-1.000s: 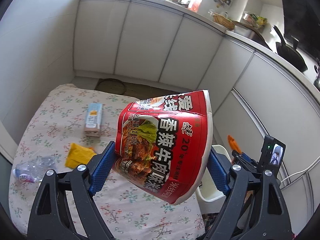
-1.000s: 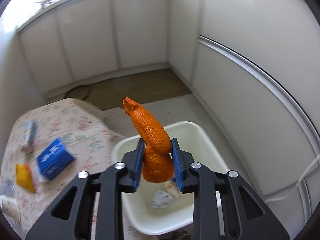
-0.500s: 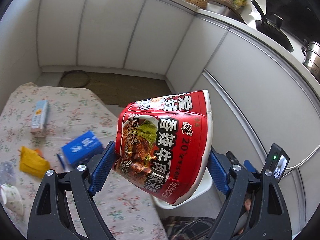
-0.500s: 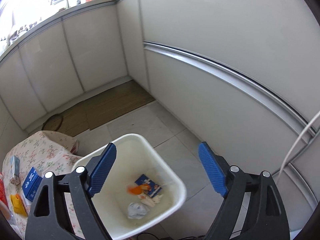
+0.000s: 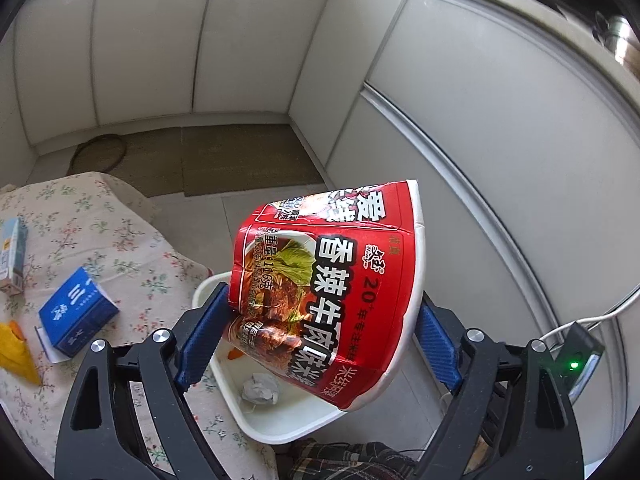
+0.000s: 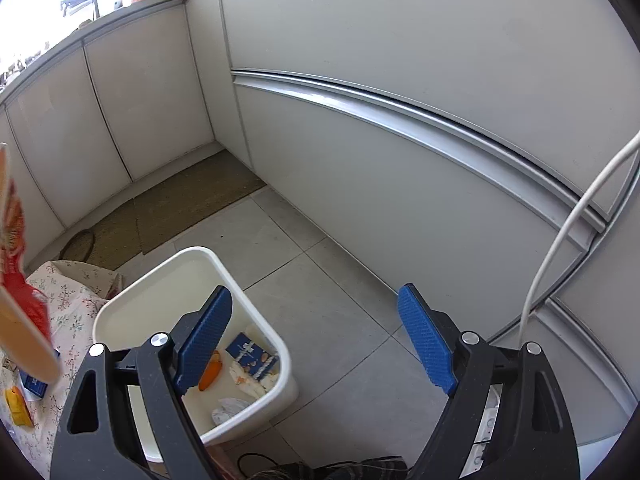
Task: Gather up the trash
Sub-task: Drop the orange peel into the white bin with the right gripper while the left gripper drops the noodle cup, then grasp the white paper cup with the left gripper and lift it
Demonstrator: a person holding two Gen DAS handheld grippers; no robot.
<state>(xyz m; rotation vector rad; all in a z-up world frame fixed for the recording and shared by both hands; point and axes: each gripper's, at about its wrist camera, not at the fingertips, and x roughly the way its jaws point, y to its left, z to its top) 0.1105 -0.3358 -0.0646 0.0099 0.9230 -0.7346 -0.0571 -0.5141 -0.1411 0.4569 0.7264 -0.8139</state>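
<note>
A second ago the right gripper (image 6: 318,338) clamped a strip of orange peel above the white bin (image 6: 256,304); its jaws have just been opening, and now they stand wide with nothing between them. The orange peel (image 6: 211,376) lies inside the bin, just behind the left blue pad (image 6: 204,338), beside a blue packet (image 6: 251,356) and crumpled white paper (image 6: 228,408).

The left gripper (image 5: 320,330) holds the crushed red instant-noodle cup (image 5: 332,296) across its width, jaws spread wide with the blue pads against the cup's sides. Earlier that cup hung over the floral tablecloth; now the white bin sits directly below and beyond it, partly hidden by the cup.

Only the left wrist view shows the rest of the trash on the floral tablecloth (image 5: 120,240), off to the gripper's left: a blue box (image 5: 78,312), a yellow wrapper (image 5: 14,346) and a small carton (image 5: 12,254) at the far left edge. It also shows a wad of white paper (image 5: 260,388) in the bin under the cup.

Only the right wrist view shows the bin's whole interior and the bare grey floor tiles (image 6: 340,320) between the right gripper's pads. The noodle cup appears there as a blurred red and cream edge at far left.
</note>
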